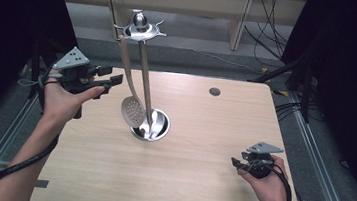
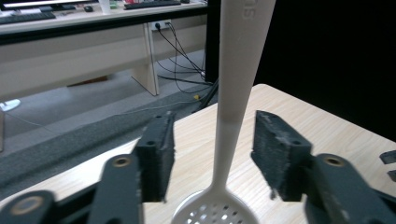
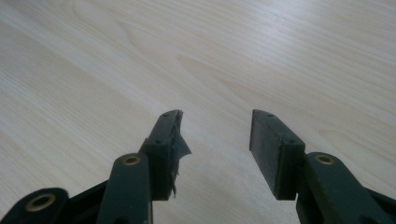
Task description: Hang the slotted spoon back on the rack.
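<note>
Step in hand, as judged: approach to the skimmer (image 1: 132, 109) hanging from the rack (image 1: 140, 27). Left hand-held gripper (image 1: 114, 79) raised above the table (image 1: 198, 183), pointed at the handle. In the left gripper view, jaws spread, handle (image 2: 233, 88) standing between the pads (image 2: 275, 154) with a gap on each side; no contact visible. Perforated bowl (image 2: 215, 212) at the bottom edge of that view.

Skimmer location: hooked on the rack head, hanging tilted, bowl just above the round base (image 1: 151, 126) near the table's middle. Second utensil (image 1: 154, 123) hanging beside it, its bowl low over the base.

Right hand-held gripper (image 1: 235, 163) low near the right front of the table, jaws spread, nothing between them (image 3: 215, 140); well apart from the rack.

Next move, as judged: closing on the handle squarely, then lifting upward to clear the hook without swinging the neighbouring utensil or tipping the rack.

Writing: embossed letters near the handle's top in the left gripper view, cropped and blurred; not legible. No other labels or brands readable.
</note>
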Motion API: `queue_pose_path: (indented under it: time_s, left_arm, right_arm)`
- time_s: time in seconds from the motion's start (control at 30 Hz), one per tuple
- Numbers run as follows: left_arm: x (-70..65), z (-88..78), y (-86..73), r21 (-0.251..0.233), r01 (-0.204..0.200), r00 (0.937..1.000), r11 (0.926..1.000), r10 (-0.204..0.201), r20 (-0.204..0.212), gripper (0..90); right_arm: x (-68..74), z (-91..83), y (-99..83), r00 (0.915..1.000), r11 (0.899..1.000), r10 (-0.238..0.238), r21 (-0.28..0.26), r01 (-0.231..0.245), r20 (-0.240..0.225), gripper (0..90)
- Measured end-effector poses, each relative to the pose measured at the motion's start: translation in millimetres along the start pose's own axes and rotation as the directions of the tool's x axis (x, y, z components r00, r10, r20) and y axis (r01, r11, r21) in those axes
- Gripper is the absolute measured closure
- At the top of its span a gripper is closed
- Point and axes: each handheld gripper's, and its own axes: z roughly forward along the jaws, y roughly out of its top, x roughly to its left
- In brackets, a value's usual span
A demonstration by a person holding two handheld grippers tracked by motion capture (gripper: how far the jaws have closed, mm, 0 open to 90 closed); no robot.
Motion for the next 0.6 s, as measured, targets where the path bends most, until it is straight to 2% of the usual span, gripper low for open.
queue_pose_path:
  time_s: [0.03,0.23,0.47,0.6]
  left_arm:
    - [-0.4,-2.2,-1.7,-0.002,-0.001,1.0,1.0,0.001,-0.005,42.5]
    - [-1.5,-13.6,-12.0,-0.02,0.005,0.9999,0.9998,-0.006,-0.016,34.3]
    - [-3.5,-23.2,-29.8,-0.009,0.029,0.9994,0.9995,-0.03,-0.018,32.0]
    - [-6.0,-26.4,-43.1,-0.001,0.042,0.9989,0.9991,-0.042,-0.017,31.1]
  right_arm:
    - [-1.8,0.1,0.2,0.9997,1.0,-0.024,-0.005,0.024,0.001,53.8]
    - [-2.1,0.1,0.6,0.9997,0.999,-0.025,-0.022,0.025,0.004,53.8]
    - [-2.3,-0.1,0.6,0.9993,0.999,-0.037,-0.02,0.037,0.007,53.8]
    - [-1.7,0.0,0.7,0.9996,0.999,-0.028,-0.021,0.028,0.006,53.8]
